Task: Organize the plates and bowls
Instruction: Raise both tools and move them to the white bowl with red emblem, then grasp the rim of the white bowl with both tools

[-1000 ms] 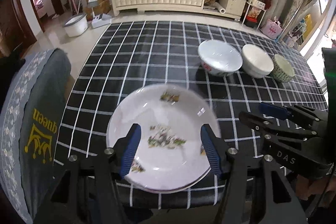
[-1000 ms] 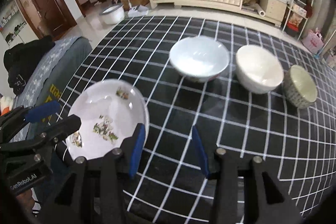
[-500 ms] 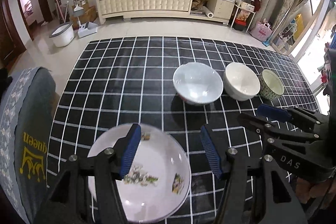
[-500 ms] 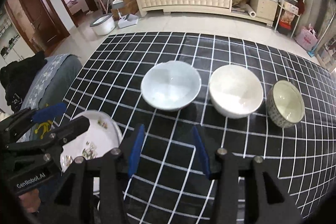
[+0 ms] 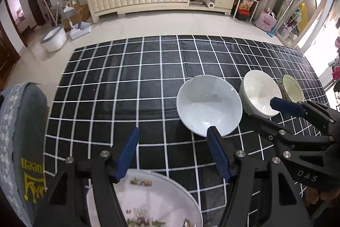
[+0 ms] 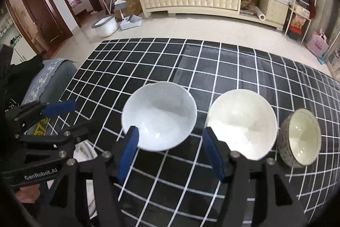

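A patterned white plate (image 5: 148, 203) lies at the table's near edge, under my left gripper (image 5: 173, 152); its jaws are opening with only bare cloth between them. Three bowls stand in a row: a wide white bowl (image 6: 159, 115), a cream bowl (image 6: 242, 122) and a small patterned bowl (image 6: 301, 137). My right gripper (image 6: 170, 152) hangs just in front of the wide white bowl's near rim, jaws opening, nothing between the pads. The left wrist view shows the same bowls (image 5: 209, 104) with the right gripper (image 5: 284, 107) reaching across the cream bowl (image 5: 260, 93).
The black cloth with a white grid (image 5: 131, 82) covers the table. A grey cushioned seat (image 5: 23, 142) with yellow print stands at the left edge. Beyond the far edge are a tiled floor, a white bin (image 6: 105, 23) and a long cream sideboard (image 6: 191, 0).
Both grippers have drawn back toward the near edge: the plate has slid out from between the left jaws to below them. The bowls now sit closer to the right gripper, whose jaws have widened.
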Tool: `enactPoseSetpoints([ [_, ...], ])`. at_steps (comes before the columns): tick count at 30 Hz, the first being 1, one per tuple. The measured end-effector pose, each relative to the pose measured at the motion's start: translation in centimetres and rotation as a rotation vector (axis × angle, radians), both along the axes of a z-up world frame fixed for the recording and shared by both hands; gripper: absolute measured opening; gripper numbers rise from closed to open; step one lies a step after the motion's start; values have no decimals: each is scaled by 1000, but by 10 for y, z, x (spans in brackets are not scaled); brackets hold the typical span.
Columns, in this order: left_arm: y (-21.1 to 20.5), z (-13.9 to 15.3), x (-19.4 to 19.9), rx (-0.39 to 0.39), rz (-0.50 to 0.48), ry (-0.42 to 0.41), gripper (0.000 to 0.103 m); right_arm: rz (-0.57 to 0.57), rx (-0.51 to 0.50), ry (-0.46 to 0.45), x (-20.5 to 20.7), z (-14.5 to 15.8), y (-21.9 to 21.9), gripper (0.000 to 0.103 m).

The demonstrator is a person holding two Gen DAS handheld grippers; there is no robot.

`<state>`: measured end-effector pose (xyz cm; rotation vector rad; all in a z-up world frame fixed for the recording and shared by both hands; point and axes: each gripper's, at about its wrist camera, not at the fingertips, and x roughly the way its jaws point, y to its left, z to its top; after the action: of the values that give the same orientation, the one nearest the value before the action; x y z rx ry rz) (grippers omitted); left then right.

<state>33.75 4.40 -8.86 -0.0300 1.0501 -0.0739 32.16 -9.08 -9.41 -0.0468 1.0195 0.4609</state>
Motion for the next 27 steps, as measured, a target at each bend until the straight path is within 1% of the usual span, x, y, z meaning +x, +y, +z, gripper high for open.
enactPoseSetpoints([
  [2,-1,-8,11,5,-12,11,64,16,1,9,9,-7,0,67],
  [5,-2,-19,25,30,-16,8,64,70,33,21,18,-14,1,67],
  [7,-1,-25,33,24,-18,11,64,85,29,14,23,-17,2,67],
  [10,1,-32,41,6,-28,29,64,101,13,2,30,-20,4,67],
  [14,1,-42,47,33,-47,36,64,146,-10,-16,35,-23,12,67],
  [17,0,-48,49,35,-53,45,64,135,-69,3,43,-31,16,67],
  [20,-2,-55,52,50,-70,61,64,142,-71,23,44,-37,18,66],
  [22,-1,-60,54,57,-68,86,64,145,-83,16,44,-40,19,66],
  [23,0,-63,56,58,-64,100,64,142,-84,5,43,-40,18,65],
  [24,0,-65,57,53,-64,109,62,138,-82,4,43,-40,18,61],
  [26,-1,-66,56,43,-74,107,58,125,-89,13,44,-40,18,57],
  [27,-2,-66,56,43,-83,106,54,120,-103,13,45,-40,19,52],
])
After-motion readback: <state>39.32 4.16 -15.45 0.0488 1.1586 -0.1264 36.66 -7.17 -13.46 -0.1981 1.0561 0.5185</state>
